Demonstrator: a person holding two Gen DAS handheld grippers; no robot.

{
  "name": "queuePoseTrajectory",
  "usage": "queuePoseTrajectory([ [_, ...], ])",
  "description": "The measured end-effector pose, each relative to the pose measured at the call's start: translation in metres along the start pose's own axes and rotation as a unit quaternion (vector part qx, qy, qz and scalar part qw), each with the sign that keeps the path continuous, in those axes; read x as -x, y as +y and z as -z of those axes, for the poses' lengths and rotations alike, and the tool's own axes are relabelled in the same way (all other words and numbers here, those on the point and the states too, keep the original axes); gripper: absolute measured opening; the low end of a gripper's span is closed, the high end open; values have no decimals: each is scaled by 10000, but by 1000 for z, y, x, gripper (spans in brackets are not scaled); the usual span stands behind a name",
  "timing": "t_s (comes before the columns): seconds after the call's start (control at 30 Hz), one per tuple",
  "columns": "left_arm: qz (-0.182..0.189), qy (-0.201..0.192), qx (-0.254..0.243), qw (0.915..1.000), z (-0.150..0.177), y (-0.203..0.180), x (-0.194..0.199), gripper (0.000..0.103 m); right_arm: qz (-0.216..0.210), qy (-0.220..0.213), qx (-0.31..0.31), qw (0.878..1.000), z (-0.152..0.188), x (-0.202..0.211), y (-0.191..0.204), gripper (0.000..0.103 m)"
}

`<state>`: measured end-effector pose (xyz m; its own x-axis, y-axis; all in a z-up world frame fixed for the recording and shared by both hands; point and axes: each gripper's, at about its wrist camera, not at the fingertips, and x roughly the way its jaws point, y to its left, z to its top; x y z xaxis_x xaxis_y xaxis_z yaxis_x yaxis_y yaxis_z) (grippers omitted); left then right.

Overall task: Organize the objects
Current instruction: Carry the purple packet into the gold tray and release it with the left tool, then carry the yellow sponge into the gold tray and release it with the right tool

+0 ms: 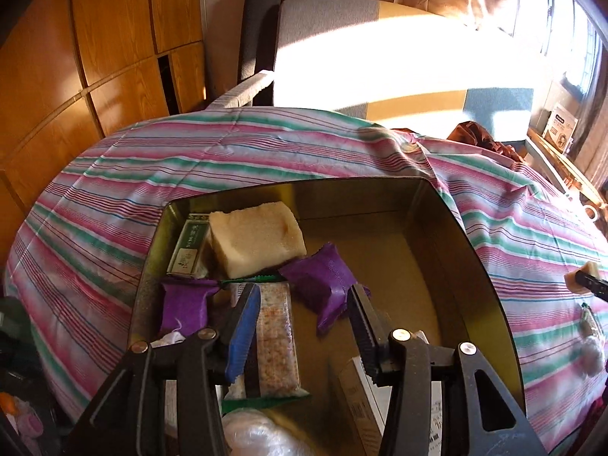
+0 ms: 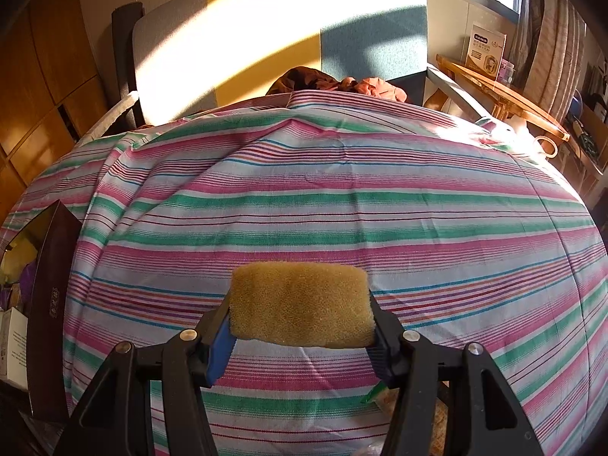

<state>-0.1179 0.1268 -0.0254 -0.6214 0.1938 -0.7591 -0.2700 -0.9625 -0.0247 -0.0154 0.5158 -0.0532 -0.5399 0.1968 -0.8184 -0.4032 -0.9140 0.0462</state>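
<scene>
An open box with gold inner walls [image 1: 361, 199] stands on the striped cloth [image 1: 228, 152]. In it lie a pale sponge [image 1: 256, 241], a green packet [image 1: 190, 247], two purple packets [image 1: 323, 277] [image 1: 186, 304], a clear snack bar [image 1: 275, 342] and a white carton [image 1: 361, 391]. My left gripper [image 1: 304, 290] hangs open over the box, nothing pressed between its pads. My right gripper [image 2: 301, 304] is shut on a yellow sponge [image 2: 300, 292] above the cloth. In the left wrist view the right gripper's tip shows at the far right edge [image 1: 589, 281]. The box's dark outer wall [image 2: 53, 266] is at the left.
A padded chair [image 2: 285, 38] stands behind the table with brown clothing [image 2: 334, 83] on its seat. Wooden cabinets [image 1: 95, 57] fill the left. A wooden shelf [image 2: 494, 87] with a white carton [image 2: 488, 49] is at the right. Small wrapped items [image 1: 591, 342] lie on the cloth's right side.
</scene>
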Motion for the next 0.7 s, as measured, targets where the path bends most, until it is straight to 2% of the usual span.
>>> queuePoseTrajectory([
  [0.3, 27, -542, -114, 9985, 13, 3, 58, 55, -37, 91, 183, 9998, 6, 2, 21, 59],
  [0.5, 64, -663, -219, 9975, 23, 4, 75, 56, -165, 138, 303, 9993, 12, 8, 44, 59],
  [0.7, 129, -609, -176, 9979, 33, 9, 79, 56, -348, 183, 351, 9986, 18, 13, 72, 59],
])
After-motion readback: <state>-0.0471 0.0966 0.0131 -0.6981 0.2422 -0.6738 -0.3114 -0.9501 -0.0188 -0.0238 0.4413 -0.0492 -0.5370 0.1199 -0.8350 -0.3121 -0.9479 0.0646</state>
